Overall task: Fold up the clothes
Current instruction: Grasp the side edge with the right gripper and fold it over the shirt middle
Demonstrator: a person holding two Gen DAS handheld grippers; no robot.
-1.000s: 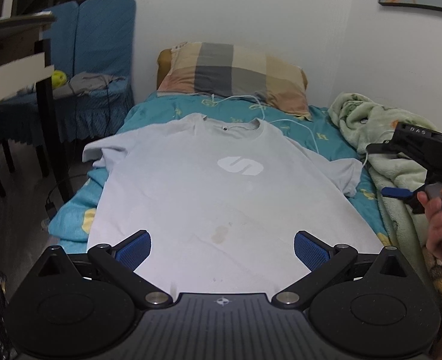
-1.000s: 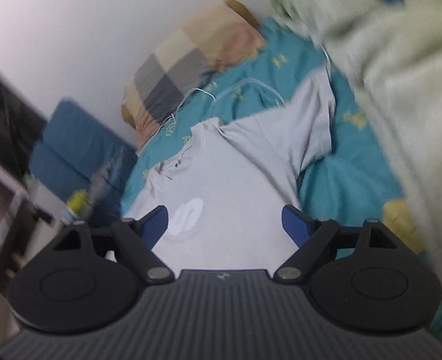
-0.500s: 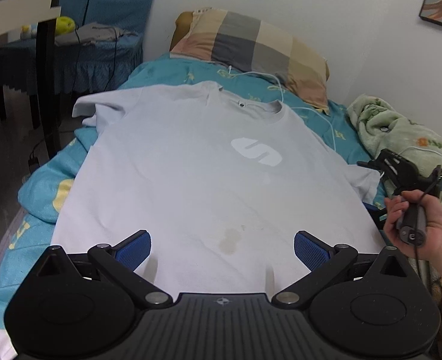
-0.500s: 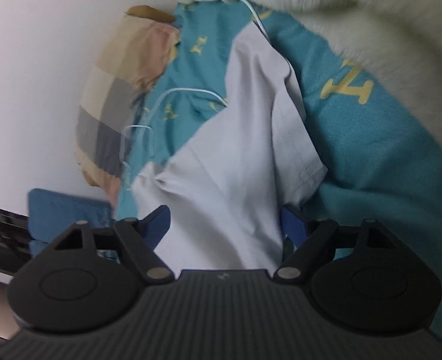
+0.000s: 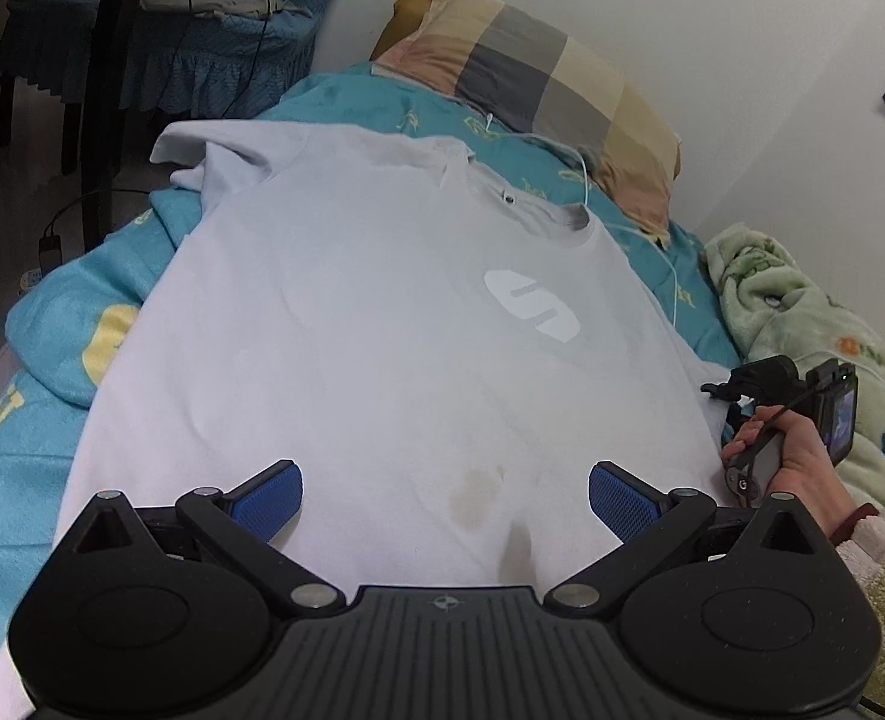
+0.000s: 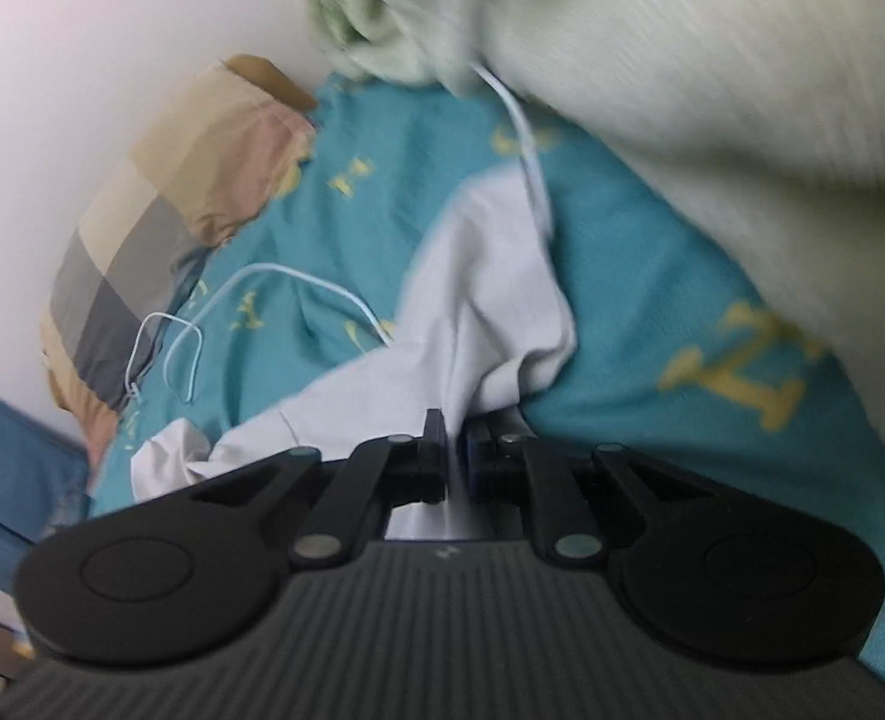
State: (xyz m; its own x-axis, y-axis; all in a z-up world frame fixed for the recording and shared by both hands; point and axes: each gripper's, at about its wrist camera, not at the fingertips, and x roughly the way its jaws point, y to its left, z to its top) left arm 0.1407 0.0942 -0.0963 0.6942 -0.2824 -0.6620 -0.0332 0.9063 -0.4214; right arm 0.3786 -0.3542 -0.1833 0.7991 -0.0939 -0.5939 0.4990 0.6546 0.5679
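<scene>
A pale grey T-shirt (image 5: 382, 348) with a white logo lies flat, front up, on a teal bedsheet (image 5: 52, 324). My left gripper (image 5: 445, 495) hovers open over the shirt's lower part, near a brownish stain, with nothing between its blue pads. In the right wrist view my right gripper (image 6: 455, 456) is shut on the T-shirt's sleeve (image 6: 490, 300), which bunches up ahead of the jaws. The left wrist view shows that right gripper (image 5: 748, 390) at the shirt's right edge, held by a hand (image 5: 796, 468).
A checked pillow (image 5: 538, 78) lies at the head of the bed, with a white cable (image 6: 274, 282) trailing over the sheet. A pale green blanket (image 5: 814, 348) is heaped along the right side. A blue-covered chair (image 5: 160, 54) and dark table legs stand left of the bed.
My right gripper has closed on the right sleeve; it was open half a second ago. The left gripper has moved forward over the shirt and stays open.
</scene>
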